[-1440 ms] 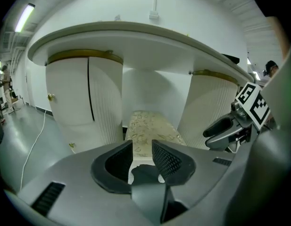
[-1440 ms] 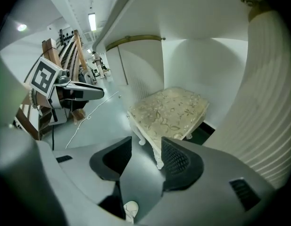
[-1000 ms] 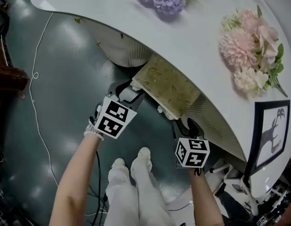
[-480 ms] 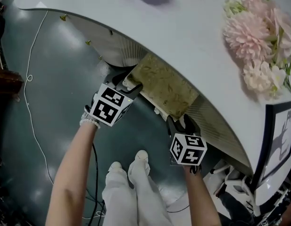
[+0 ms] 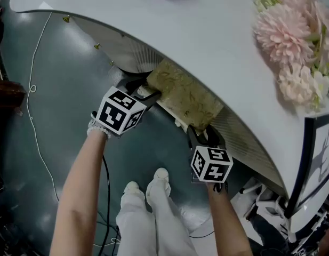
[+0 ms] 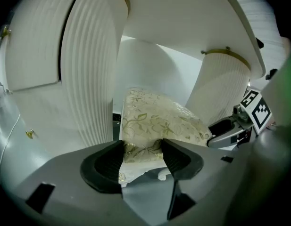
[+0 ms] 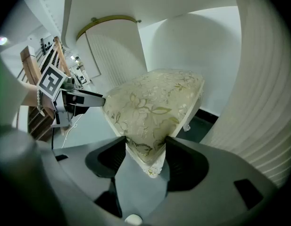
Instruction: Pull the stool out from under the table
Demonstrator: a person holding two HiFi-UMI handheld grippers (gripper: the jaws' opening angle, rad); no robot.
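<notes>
The stool (image 5: 183, 95), with a cream cushion in a gold floral pattern and white legs, stands mostly under the white table (image 5: 207, 31). My left gripper (image 5: 145, 89) is at its near left corner. In the left gripper view the jaws stand wide and that corner of the stool (image 6: 154, 119) lies between them at the left gripper (image 6: 143, 152). My right gripper (image 5: 204, 135) is at the near right corner. Its jaws are also wide around the stool (image 7: 154, 102) at the right gripper (image 7: 145, 149). The cloth reaches the pads, with no squeeze showing.
Ribbed white table pedestals (image 6: 88, 69) stand on both sides of the stool. Pink flowers (image 5: 292, 41) and a framed picture (image 5: 313, 164) lie on the tabletop. A white cable (image 5: 39, 116) runs over the dark floor, and the person's feet (image 5: 148, 188) are behind the grippers.
Both grippers have moved forward to the stool's near corners, which now lie between their jaws. The stool has not moved from under the table.
</notes>
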